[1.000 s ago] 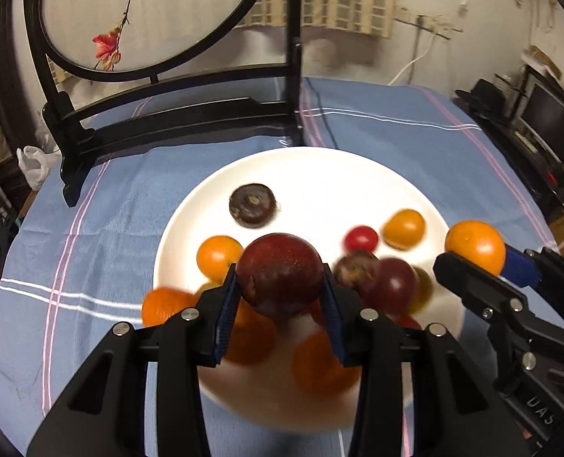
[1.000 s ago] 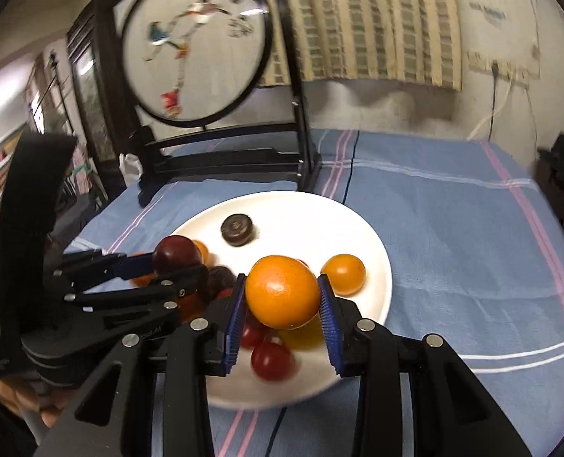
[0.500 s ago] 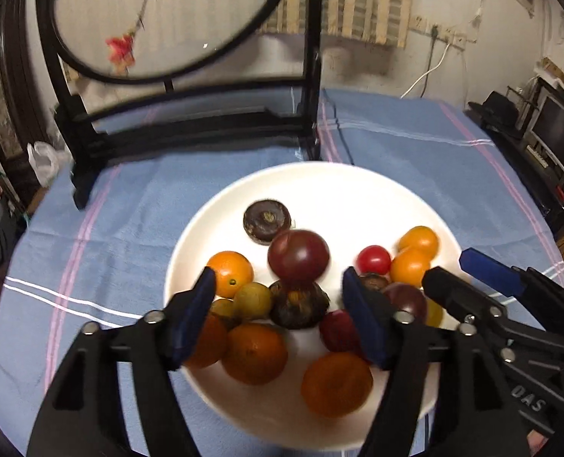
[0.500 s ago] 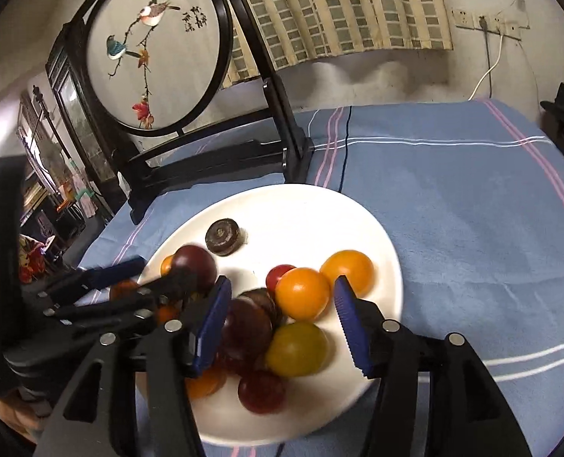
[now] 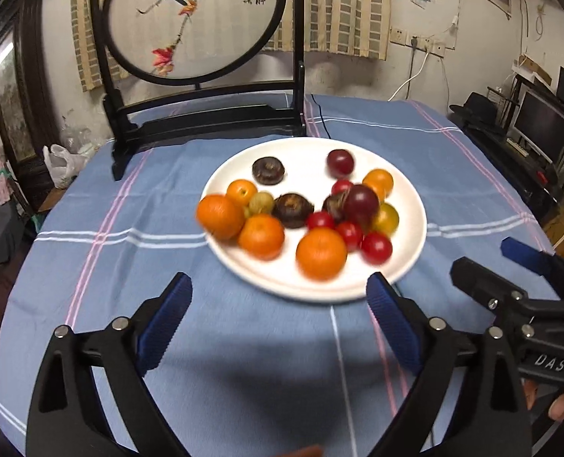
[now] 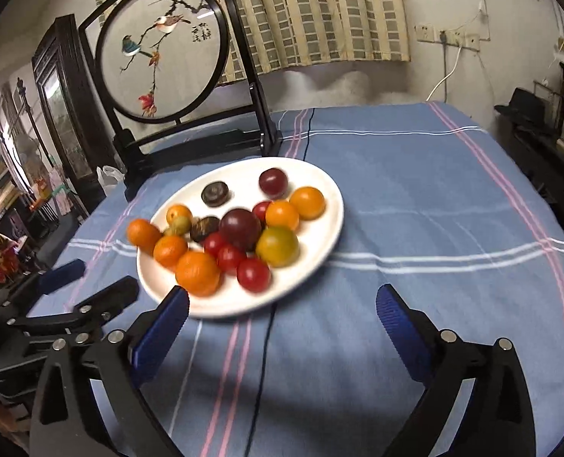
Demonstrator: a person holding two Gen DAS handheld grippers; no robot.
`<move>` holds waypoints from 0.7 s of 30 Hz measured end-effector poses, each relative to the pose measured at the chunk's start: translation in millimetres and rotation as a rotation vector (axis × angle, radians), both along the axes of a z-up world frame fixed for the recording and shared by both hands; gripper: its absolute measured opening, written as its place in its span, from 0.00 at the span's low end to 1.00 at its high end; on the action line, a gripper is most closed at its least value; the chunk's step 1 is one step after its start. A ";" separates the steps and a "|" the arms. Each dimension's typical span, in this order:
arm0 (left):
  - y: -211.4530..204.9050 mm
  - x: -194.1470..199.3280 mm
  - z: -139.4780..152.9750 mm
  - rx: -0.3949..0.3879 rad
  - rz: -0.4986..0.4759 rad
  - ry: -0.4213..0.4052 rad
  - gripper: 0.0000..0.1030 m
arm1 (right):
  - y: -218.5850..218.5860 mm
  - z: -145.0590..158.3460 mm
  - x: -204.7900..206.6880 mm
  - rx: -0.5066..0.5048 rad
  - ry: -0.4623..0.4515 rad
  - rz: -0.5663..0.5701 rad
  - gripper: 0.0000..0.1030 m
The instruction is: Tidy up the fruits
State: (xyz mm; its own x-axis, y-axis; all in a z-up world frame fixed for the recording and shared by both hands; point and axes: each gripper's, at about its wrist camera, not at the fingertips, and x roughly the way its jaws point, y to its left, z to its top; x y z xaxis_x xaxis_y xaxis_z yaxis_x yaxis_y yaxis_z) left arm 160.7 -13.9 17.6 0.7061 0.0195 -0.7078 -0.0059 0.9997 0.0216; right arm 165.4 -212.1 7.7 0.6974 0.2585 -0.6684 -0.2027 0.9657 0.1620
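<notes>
A white plate [image 5: 411,205] on the blue cloth holds several fruits: oranges, red tomatoes, dark plums and brown ones. It also shows in the right wrist view [image 6: 320,243]. One orange [image 5: 220,216] sits at the plate's left rim, also seen in the right wrist view [image 6: 142,234]. A dark plum [image 5: 340,162] lies at the plate's back. My left gripper [image 5: 278,316] is open and empty, held back from the plate's near edge. My right gripper [image 6: 282,327] is open and empty, also near the plate's front; it shows at the right of the left wrist view [image 5: 518,266].
A black wooden stand with a round embroidered screen [image 5: 190,19] stands on the table behind the plate. A thin black cable [image 6: 261,373] runs across the cloth under the plate. The table's right edge drops toward shelves and a monitor [image 5: 541,129].
Both grippers opened, letting go of the dark plum and the orange onto the plate, then drew back toward me and away from the plate.
</notes>
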 end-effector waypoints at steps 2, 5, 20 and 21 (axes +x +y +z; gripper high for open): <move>3.5 -15.2 -3.4 -0.011 0.005 0.004 0.90 | 1.3 -2.4 -14.8 -0.021 -0.012 -0.001 0.96; 9.1 -32.2 -9.1 -0.024 0.023 0.015 0.92 | 3.7 -9.8 -29.9 -0.055 -0.010 0.007 0.96; 16.8 -58.4 -28.4 -0.040 0.040 0.036 0.92 | 8.8 -35.5 -56.4 -0.117 0.024 0.024 0.97; 16.1 -57.2 -30.4 -0.044 0.034 0.042 0.92 | 8.5 -37.3 -56.2 -0.127 0.030 0.021 0.97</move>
